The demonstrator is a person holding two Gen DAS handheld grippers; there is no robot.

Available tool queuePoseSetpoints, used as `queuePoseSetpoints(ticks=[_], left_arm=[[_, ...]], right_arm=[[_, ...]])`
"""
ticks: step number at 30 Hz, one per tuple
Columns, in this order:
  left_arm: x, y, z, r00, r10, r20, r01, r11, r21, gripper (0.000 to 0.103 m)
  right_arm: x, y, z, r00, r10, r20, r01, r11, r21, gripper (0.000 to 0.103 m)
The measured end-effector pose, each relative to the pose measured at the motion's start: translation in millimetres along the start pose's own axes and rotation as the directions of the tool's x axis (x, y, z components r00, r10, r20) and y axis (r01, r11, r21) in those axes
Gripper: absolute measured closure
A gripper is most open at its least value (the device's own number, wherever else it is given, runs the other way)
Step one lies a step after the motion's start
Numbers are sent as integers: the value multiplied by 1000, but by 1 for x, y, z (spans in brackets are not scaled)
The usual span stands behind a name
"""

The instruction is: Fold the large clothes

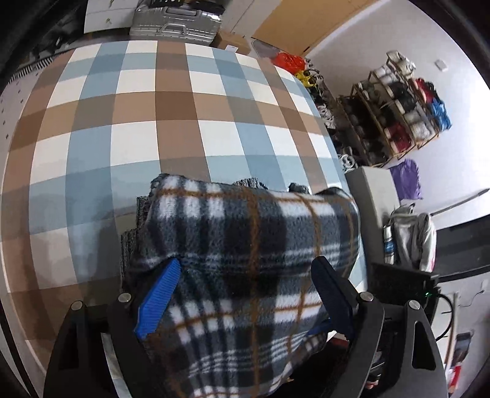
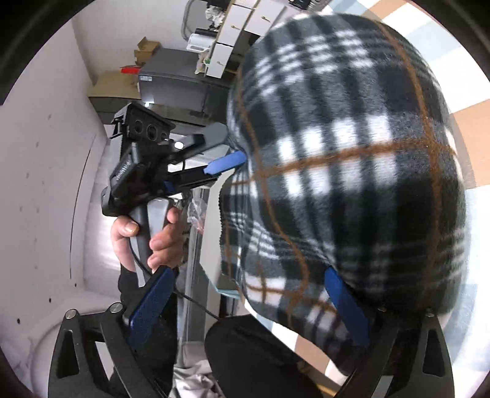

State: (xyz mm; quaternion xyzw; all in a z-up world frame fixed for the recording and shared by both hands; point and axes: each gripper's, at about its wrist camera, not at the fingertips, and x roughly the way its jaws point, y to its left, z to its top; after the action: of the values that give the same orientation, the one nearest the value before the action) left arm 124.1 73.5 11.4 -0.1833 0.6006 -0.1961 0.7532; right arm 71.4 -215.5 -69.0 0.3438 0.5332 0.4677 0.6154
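A folded plaid fleece garment [image 1: 245,232], grey, white and black with brown lines, lies near the front edge of the checkered cover [image 1: 153,107], on top of a dark knit piece [image 1: 134,220]. My left gripper [image 1: 247,263] straddles the bundle with its jaws wide. The blue pads [image 1: 159,300] press into both sides and the cloth bulges between them. In the right wrist view the same fleece [image 2: 352,153] fills the right half, and a hand [image 2: 159,242] holds the left gripper [image 2: 235,147] at its edge. My right gripper [image 2: 249,272] is open: the fleece drapes over one finger, and the other finger [image 2: 150,303] is bare.
A silver suitcase [image 1: 174,21] stands beyond the cover's far edge. A shoe rack [image 1: 395,119] lines the right wall, with a purple cloth [image 1: 405,179] and a grey hoodie [image 1: 413,238] below it. A dark cabinet [image 2: 177,85] and cardboard boxes [image 2: 107,82] stand to the left.
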Motion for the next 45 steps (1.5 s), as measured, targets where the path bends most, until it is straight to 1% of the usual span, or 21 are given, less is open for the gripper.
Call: queuePoseSetpoints(ticks=[3,4,5,7,9,10,12,13,14,19,22,24,26,28,29,32,35,36,38,41,45], left_arm=[[0,8,-1,999,8,40,-8,1000,9,19],[0,10,-3,998,10,62,-11,1000,11,19],[-2,14,-5,996,8,92,-8,1000,7,19],[-7,16,-9,994,-18,106,18,1000,-3,19],[-15,13,-13,994,-43,105,44,999,-7,19],[-19,11,-15,994,-45,95,46,999,-7,19],[-29,10,-17,992,-50,114,52,999,-15,19],[-33,10,-18,992,-49,114,51,999,-18,19],[-37,10,-20,992,-48,114,51,998,-23,19],[-45,9,-37,991,-52,124,53,999,-5,19],[-44,8,-54,989,-73,127,70,997,25,19],[-38,11,-66,991,-47,128,44,999,31,19],[-25,19,-78,991,-16,134,12,1000,26,19],[-15,27,-83,991,-2,132,0,1000,10,19],[-7,32,-84,990,-1,140,-2,1000,18,19],[7,47,-83,986,-32,166,32,999,6,19],[10,58,-83,976,-90,199,94,996,-11,19],[10,59,-83,975,-99,201,103,995,-8,19],[8,61,-80,972,-120,200,121,993,8,19],[7,62,-82,973,-123,194,123,992,13,19],[14,63,-82,983,-75,168,75,997,8,16]], right_arm=[[-1,-6,0,1000,-21,-7,21,1000,6,22],[-1,-10,0,1000,-31,-5,31,999,11,38],[-1,-16,-1,999,-50,-1,50,998,26,68],[0,-33,-4,996,-91,0,91,991,94,103],[-7,-35,-6,999,-37,-4,37,990,133,103],[-12,-24,-7,999,-52,-2,52,994,96,99],[-18,-1,-12,1000,-11,11,11,1000,5,57],[-19,7,-14,999,27,20,-26,1000,-17,28],[-22,17,-17,998,36,44,-34,999,-43,16],[-18,49,-30,991,-87,103,105,979,-175,10],[-22,62,-38,983,-103,153,135,967,-216,10],[-28,72,-36,971,-104,216,156,957,-244,9],[-41,90,-40,943,-120,311,213,934,-286,2],[-48,108,-40,896,-179,406,317,898,-306,0],[-50,119,-38,855,-234,463,402,863,-306,0],[-39,136,-18,789,-369,491,546,788,-286,0],[2,152,14,679,-603,420,731,610,-305,0],[9,152,19,650,-644,404,759,570,-314,0],[40,152,36,575,-740,350,814,471,-340,0],[82,136,63,416,-874,249,877,314,-364,0],[104,97,71,246,-953,178,888,148,-434,0]])
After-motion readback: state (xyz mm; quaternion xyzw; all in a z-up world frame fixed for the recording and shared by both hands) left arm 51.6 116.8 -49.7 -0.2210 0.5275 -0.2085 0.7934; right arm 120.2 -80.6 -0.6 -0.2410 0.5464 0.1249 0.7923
